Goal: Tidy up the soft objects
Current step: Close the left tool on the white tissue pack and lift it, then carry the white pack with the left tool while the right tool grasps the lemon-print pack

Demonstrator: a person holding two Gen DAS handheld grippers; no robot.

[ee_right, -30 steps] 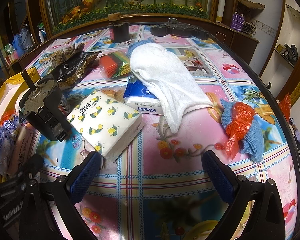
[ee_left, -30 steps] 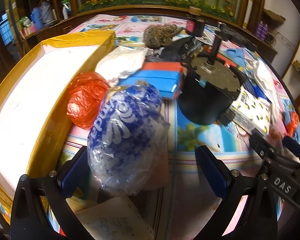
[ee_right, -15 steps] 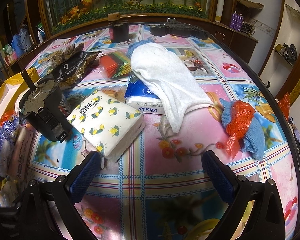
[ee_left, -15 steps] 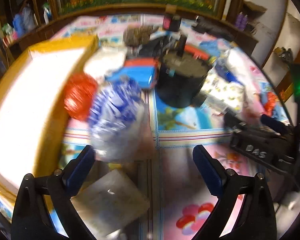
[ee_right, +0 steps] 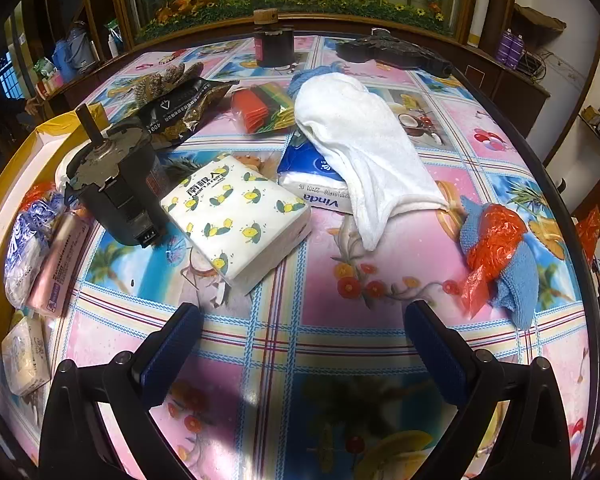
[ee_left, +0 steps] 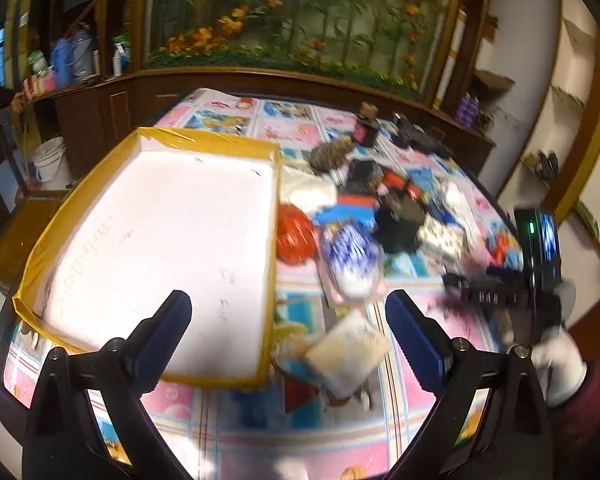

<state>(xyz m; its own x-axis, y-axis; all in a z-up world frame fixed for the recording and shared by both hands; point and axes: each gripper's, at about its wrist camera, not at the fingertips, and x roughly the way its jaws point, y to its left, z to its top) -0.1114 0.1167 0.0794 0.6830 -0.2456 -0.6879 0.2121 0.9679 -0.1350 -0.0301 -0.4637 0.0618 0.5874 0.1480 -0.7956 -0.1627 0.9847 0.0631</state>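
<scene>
Evidently the sorting had barely begun: the yellow-rimmed tray (ee_left: 274, 216) at the table's left edge held nothing, while the soft things lay loose on the table (ee_right: 300, 344). The left gripper (ee_left: 288, 312) stood with jaws wide apart and empty above the tray's near right corner. The right gripper (ee_right: 300, 332) hung just as wide and empty over bare cloth near the table's near edge. Beyond it lay the lemon-print tissue pack (ee_right: 236, 216), a white towel (ee_right: 364, 148) draped over a blue tissue pack (ee_right: 316, 176), and a blue cloth (ee_right: 516, 276) toward the right edge. Probably the next move called for lowering one gripper squarely over a pack and closing gently.
</scene>
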